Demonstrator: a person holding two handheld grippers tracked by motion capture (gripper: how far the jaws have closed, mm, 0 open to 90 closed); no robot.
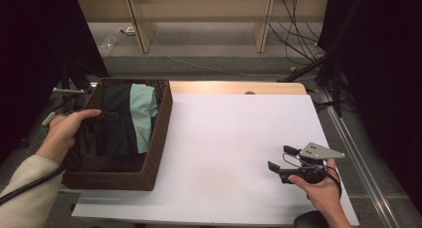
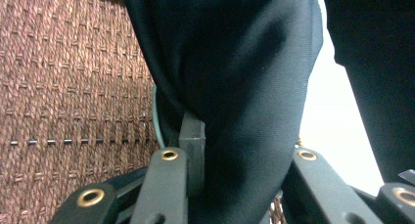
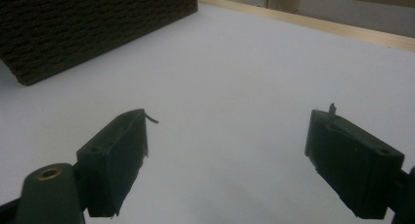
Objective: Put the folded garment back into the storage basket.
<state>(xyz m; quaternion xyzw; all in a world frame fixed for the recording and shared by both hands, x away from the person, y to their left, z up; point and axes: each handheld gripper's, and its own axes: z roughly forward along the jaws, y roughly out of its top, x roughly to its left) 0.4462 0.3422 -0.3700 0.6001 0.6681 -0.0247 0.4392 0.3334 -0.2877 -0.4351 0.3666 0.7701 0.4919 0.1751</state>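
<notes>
The left gripper point(image 2: 195, 185) had its jaws closed on the dark, almost black piece of soft clothing point(image 1: 115, 123), which lay inside the brown woven wicker basket point(image 1: 161, 138) at the left side of the white table point(image 1: 234, 138), next to a folded mint-green garment point(image 1: 144, 113). In the left gripper view the dark fabric bulged thickly between the jaws, so the grip seemed firm. To do this step well, I think the cloth should be lifted straight up until it clears the basket wall, slowly, so that the green piece is not dragged with it.

The left hand point(image 1: 64, 131) was over the left rim of the basket, with the forearm in a light sleeve coming from the lower left. The right gripper point(image 1: 283, 161) rested low over the bare table near the right front corner, well apart from the basket, its jaws wide apart and holding nothing.
</notes>
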